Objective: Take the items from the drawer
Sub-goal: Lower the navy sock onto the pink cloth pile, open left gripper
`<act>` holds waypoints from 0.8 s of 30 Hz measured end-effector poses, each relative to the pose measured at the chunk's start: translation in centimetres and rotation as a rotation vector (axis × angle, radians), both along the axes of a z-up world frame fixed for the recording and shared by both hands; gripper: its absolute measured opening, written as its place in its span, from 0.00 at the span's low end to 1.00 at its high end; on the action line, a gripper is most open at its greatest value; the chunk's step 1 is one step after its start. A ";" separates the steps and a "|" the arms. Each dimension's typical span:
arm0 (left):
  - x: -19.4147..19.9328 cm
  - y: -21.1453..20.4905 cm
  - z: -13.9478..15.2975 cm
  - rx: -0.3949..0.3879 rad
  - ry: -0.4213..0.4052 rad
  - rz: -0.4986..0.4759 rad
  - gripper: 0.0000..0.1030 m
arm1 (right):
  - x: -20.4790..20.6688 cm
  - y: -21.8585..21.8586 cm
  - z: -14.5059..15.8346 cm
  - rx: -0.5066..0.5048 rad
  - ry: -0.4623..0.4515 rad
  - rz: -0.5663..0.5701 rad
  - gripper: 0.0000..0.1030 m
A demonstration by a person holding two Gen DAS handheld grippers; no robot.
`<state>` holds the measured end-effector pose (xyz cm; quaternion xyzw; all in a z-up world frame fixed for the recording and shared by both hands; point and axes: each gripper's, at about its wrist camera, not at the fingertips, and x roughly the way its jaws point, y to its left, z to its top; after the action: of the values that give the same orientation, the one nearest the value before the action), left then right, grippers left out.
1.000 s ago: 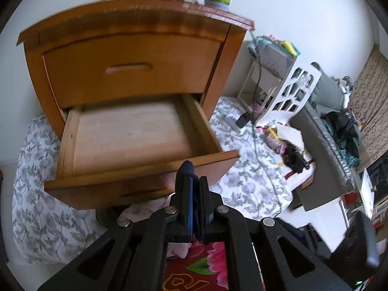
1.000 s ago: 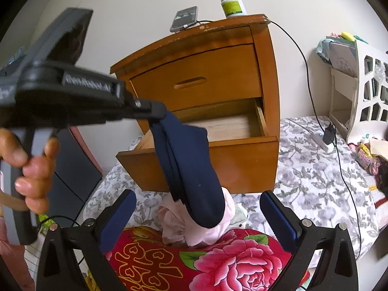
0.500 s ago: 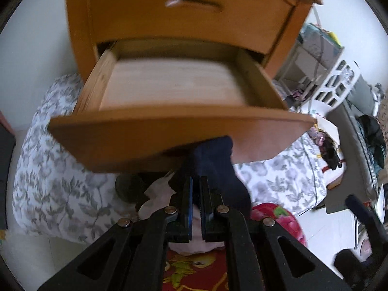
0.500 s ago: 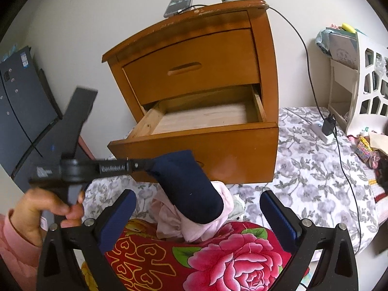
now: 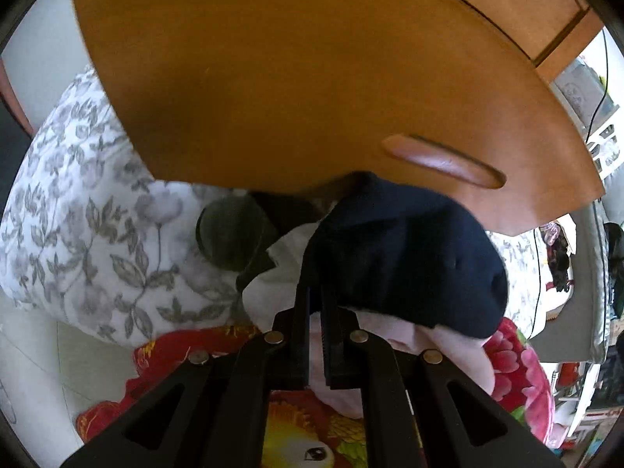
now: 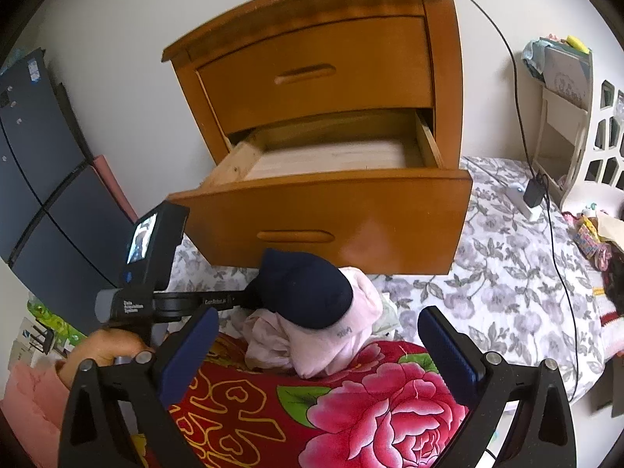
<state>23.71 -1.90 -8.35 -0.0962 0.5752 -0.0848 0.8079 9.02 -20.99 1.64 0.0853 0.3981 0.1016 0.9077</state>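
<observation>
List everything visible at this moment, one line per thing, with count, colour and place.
nightstand: one, orange-brown wood, against the wall
lower drawer: one, pulled open, no items seen inside
navy sock: one, dark blue, on the pink garment
pink garment: one, pale pink, on the red quilt
red quilt: one, floral, foreground
floral sheet: one, grey-white, under the nightstand
black cable: one, from nightstand top down to the sheet
white rack: one, right
left gripper: shut on navy sock
right gripper: open, above the quilt
hand: one, holding the left gripper

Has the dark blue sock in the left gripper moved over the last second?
Yes. The sock came down from level with the open drawer's front to below it, onto the pink clothes, left gripper clamped on it.
</observation>
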 end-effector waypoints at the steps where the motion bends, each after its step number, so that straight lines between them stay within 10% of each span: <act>1: -0.1 0.1 0.0 -0.006 -0.002 0.004 0.05 | 0.0 0.0 -0.1 -0.003 0.004 -0.003 1.00; 14: -2.4 0.4 4.2 -0.016 -0.106 -0.004 0.06 | -0.3 1.1 0.6 -0.051 0.001 -0.005 1.00; 24: -6.1 1.3 9.4 0.050 -0.298 0.001 0.52 | 0.0 1.8 1.2 -0.067 -0.001 -0.010 1.00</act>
<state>17.63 -0.60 1.09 -0.0627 0.4508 -0.0833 0.8865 8.98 -19.19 2.86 0.0568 0.4006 0.0834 0.9107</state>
